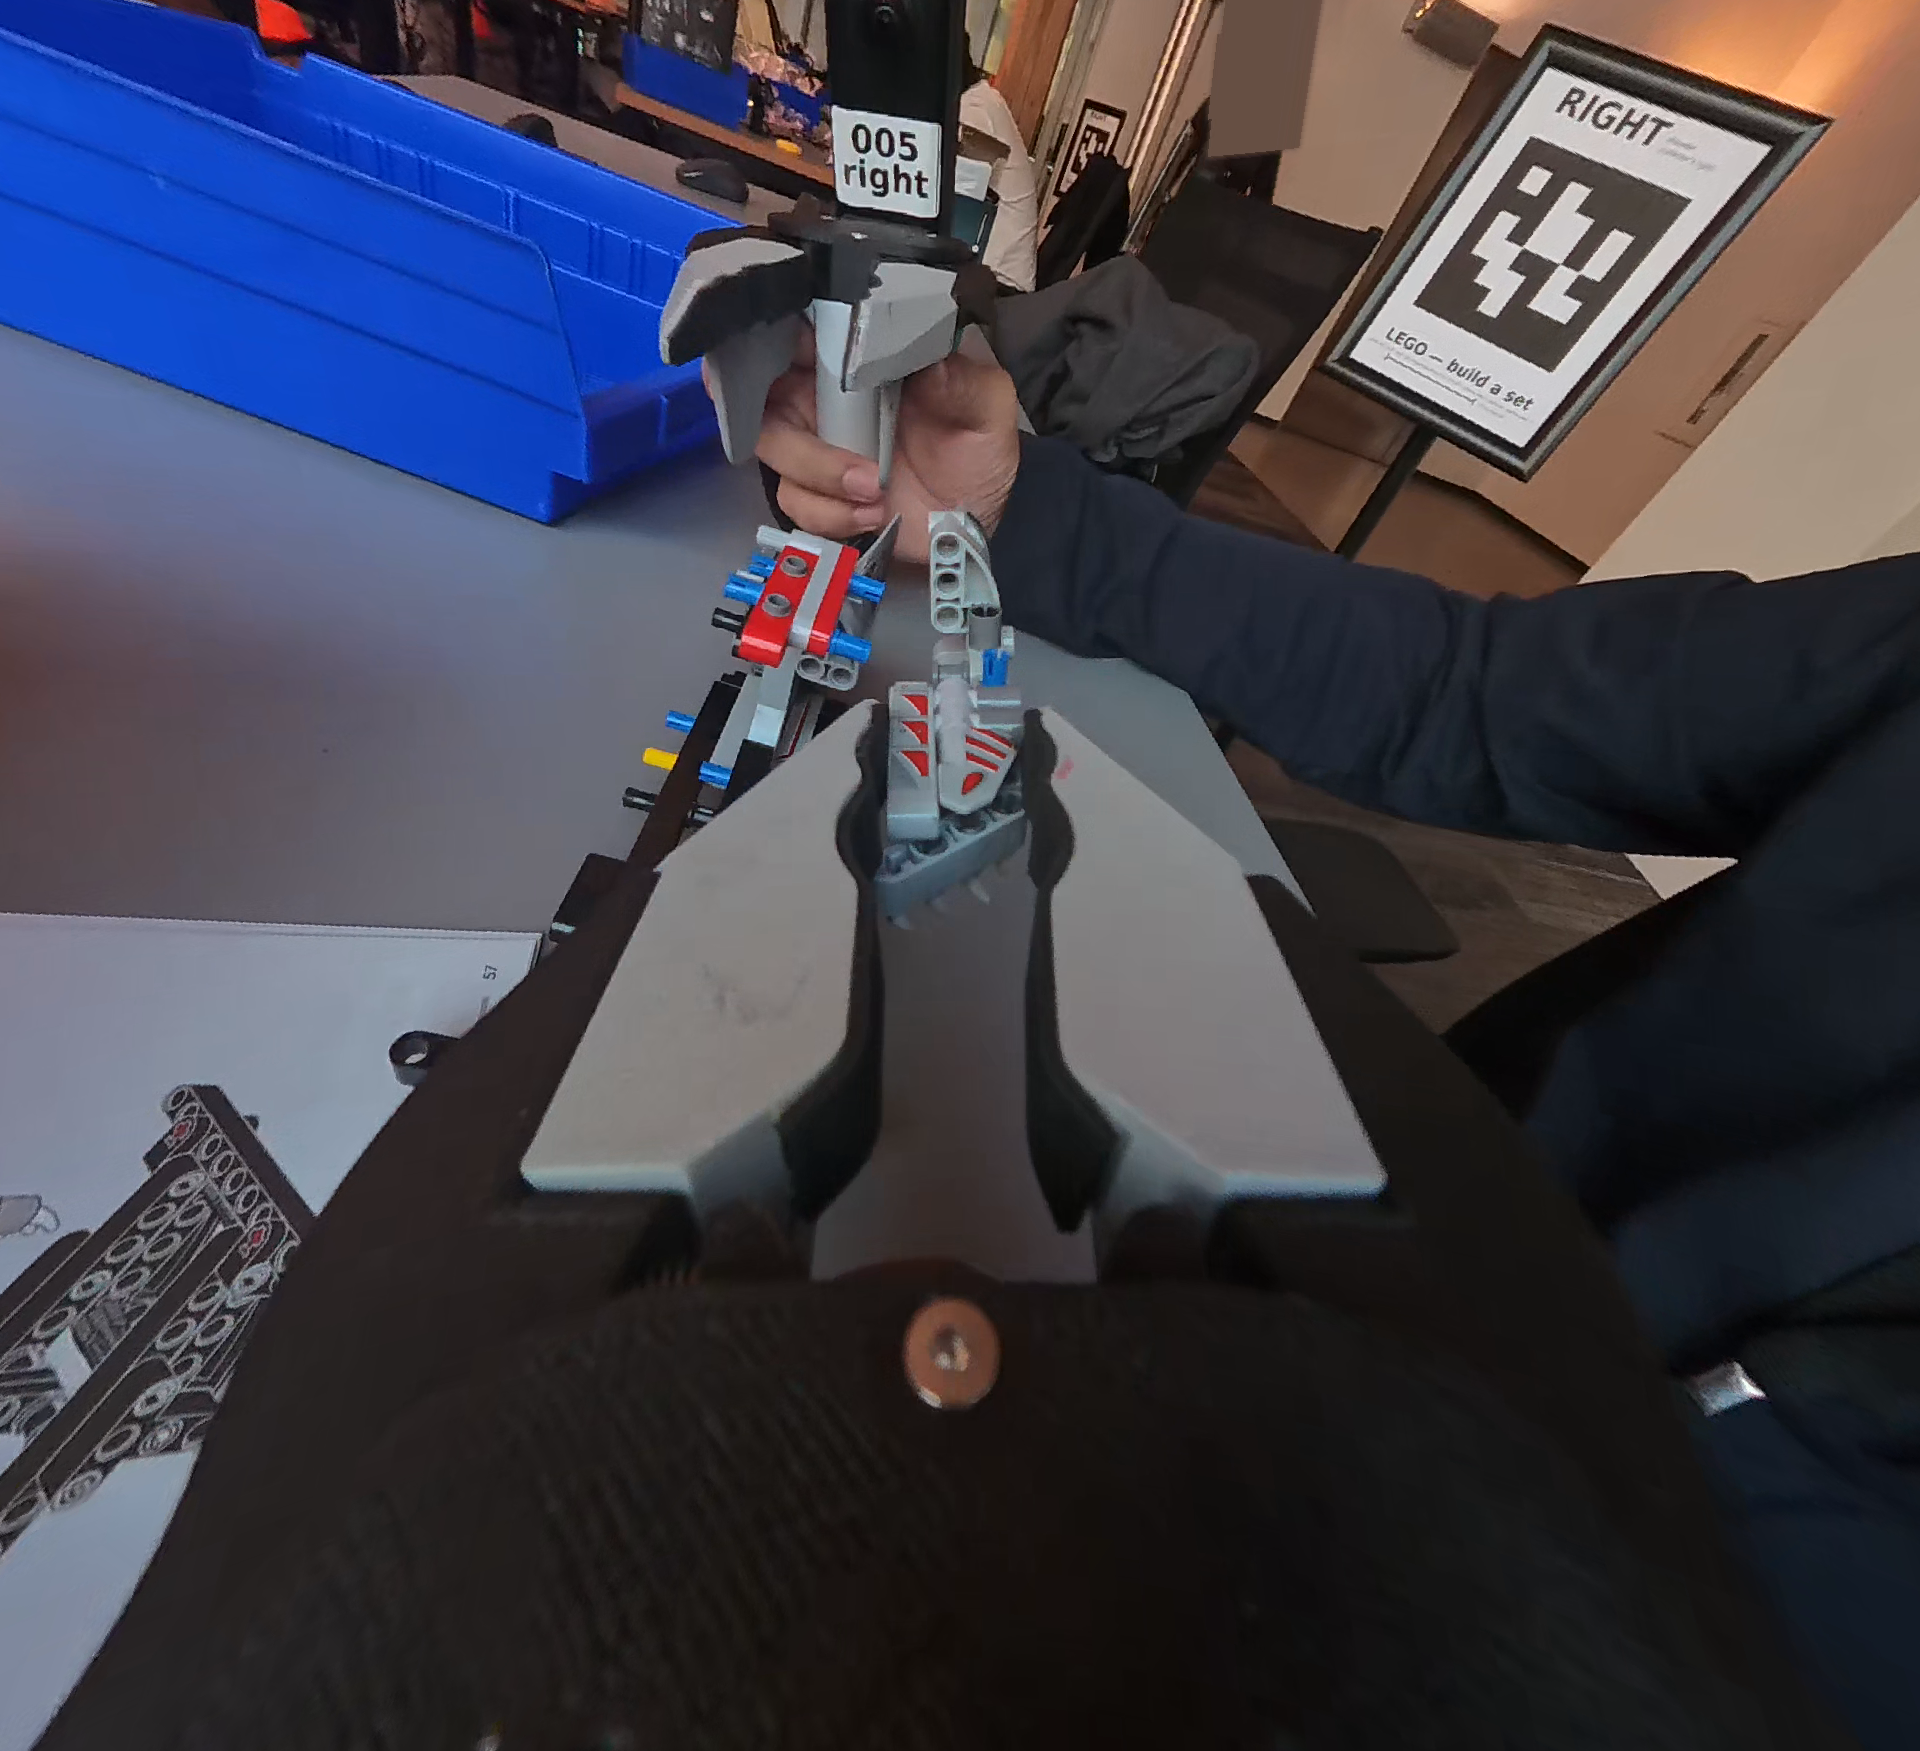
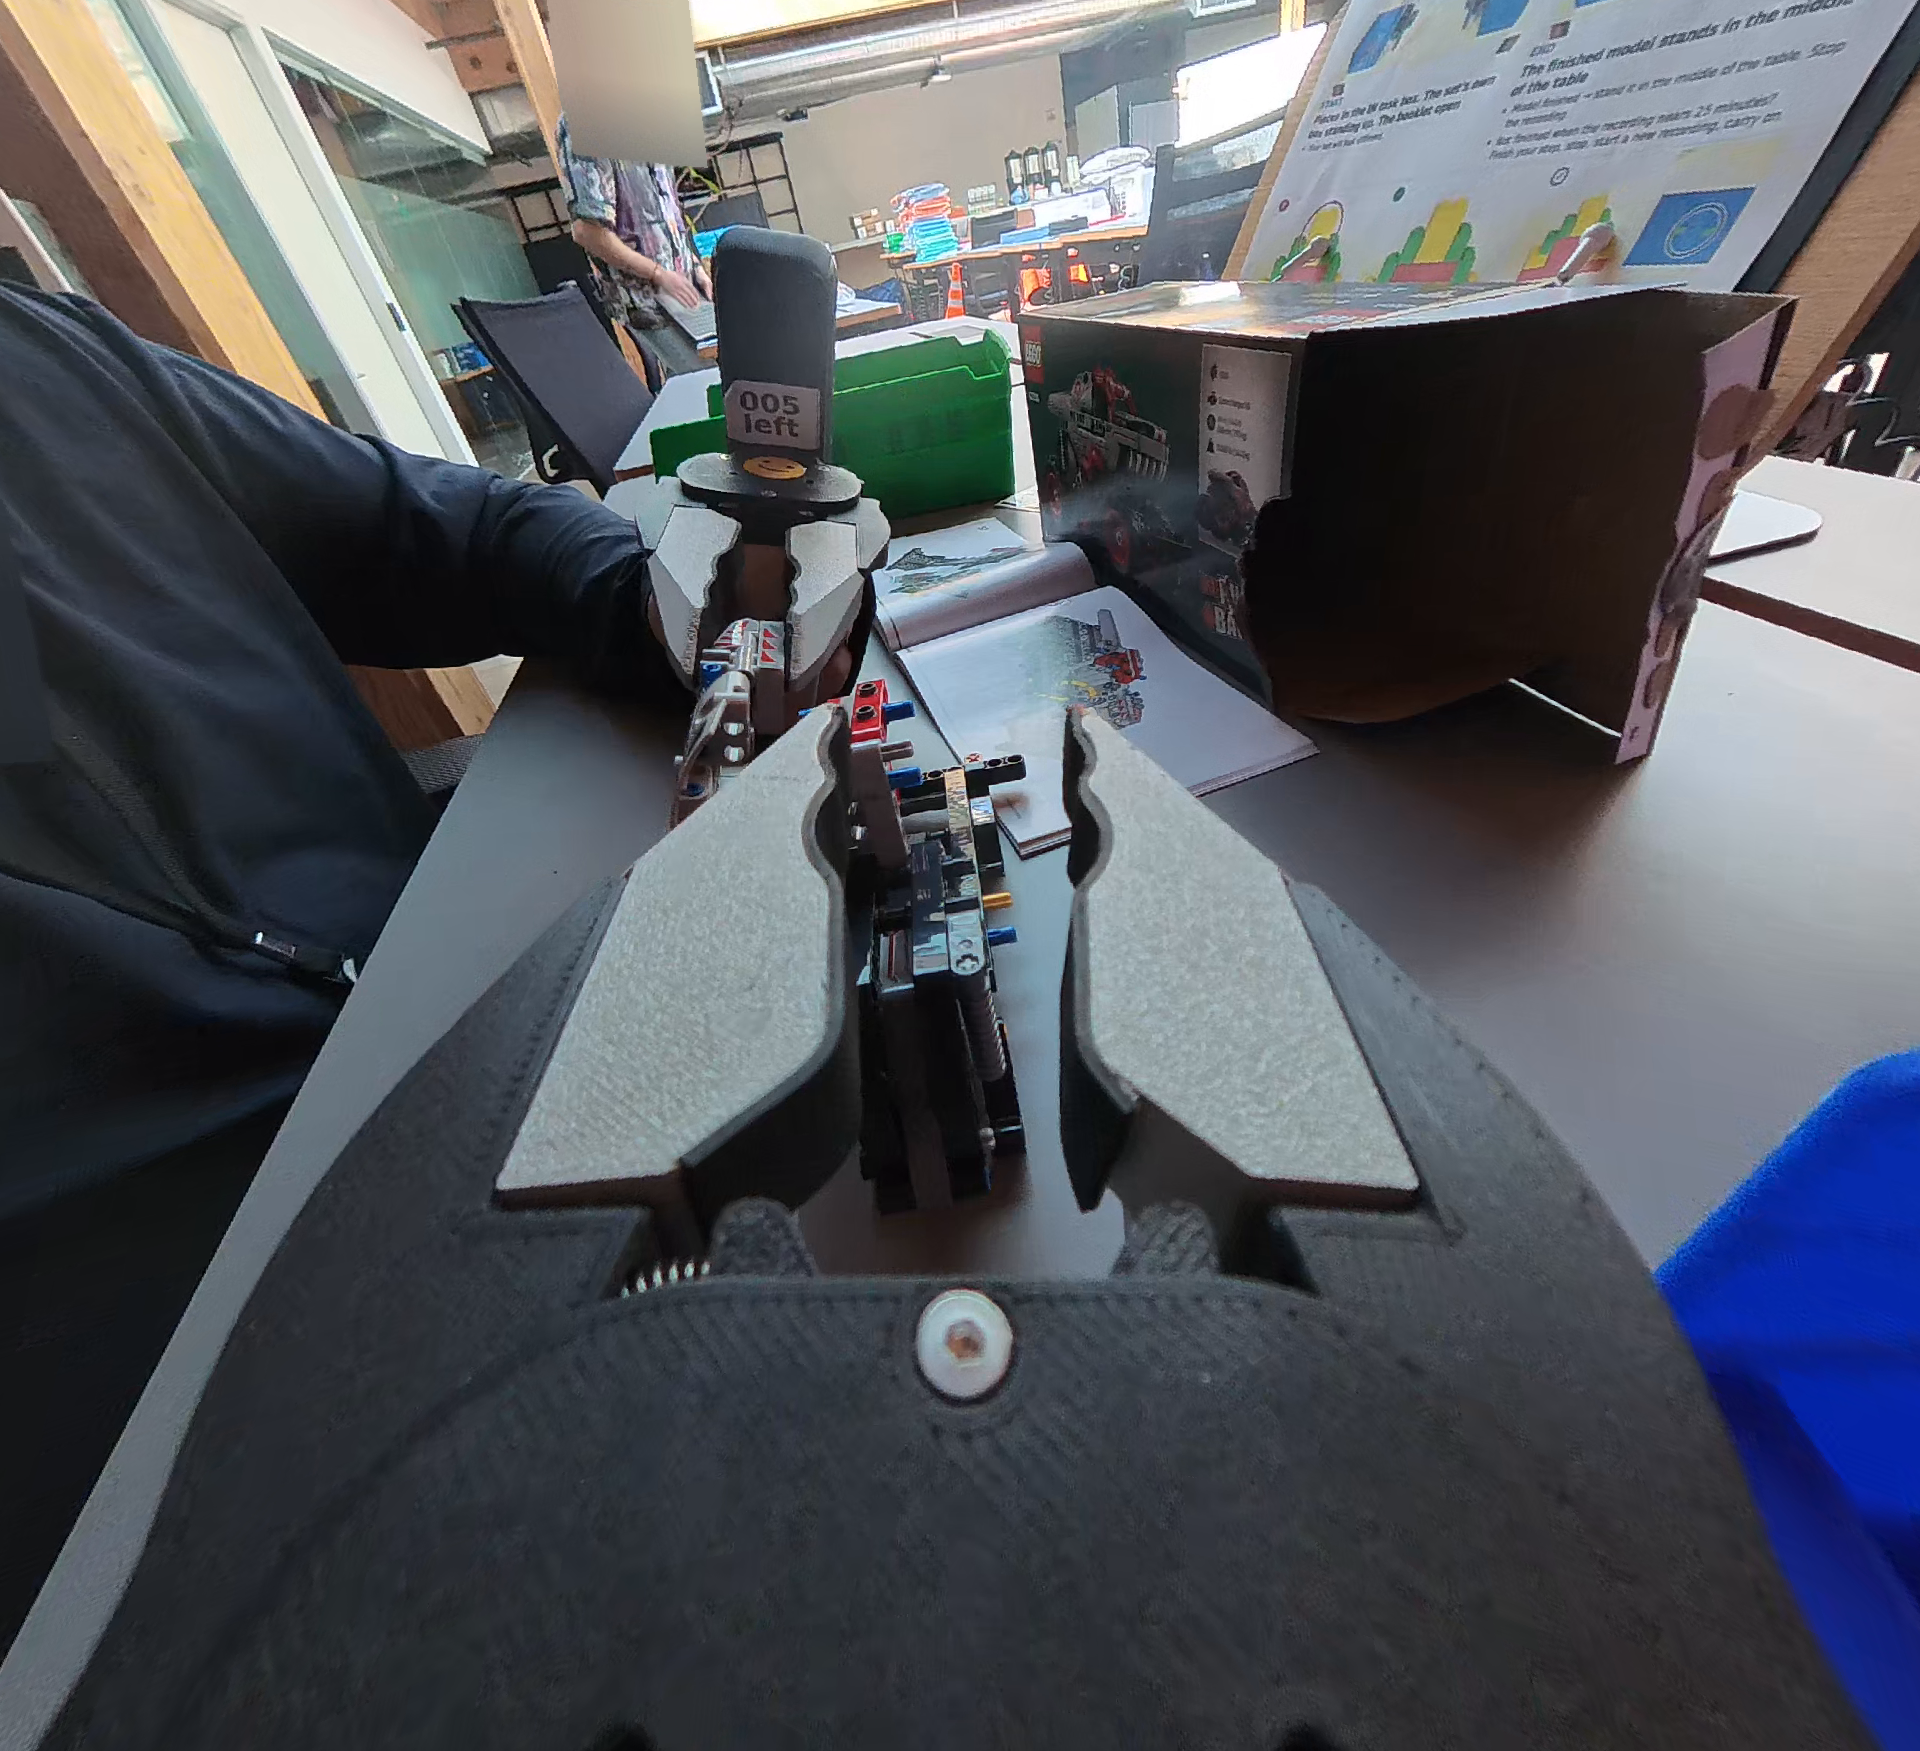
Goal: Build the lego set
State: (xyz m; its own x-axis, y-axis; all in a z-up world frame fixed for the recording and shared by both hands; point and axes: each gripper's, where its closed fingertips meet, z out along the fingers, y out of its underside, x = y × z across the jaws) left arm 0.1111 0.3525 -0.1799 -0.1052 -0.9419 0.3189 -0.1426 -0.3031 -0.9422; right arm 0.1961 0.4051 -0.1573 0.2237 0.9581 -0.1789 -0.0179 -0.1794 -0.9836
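lego build at mid-assembly, on a grey desk (image 1: pixel 260 745): at left lies the open instruction booklet (image 1: pixel 187 1078), behind it a blue bin (image 1: pixel 312 247). at centre, the left gripper (image 1: pixel 951 787) has its fingers (image 1: pixel 758 953) closed on a grey sub-assembly with red stripes (image 1: pixel 951 766), its pale beam end pointing toward the main model. that black chassis with a red block and blue pins (image 1: pixel 795 605) rests on the desk just beside it. at right, the right gripper (image 2: pixel 951 787) straddles the chassis (image 2: pixel 935 974) with fingers (image 2: pixel 717 974) spread; the left finger appears to touch a grey upright part, the right finger stands apart, nothing clamped. the set's box (image 2: pixel 1403 506) stands farther right. likely step: mating the striped piece to the chassis. done well, that means steadying the chassis first, lining pins with holes, then pressing straight without twisting.
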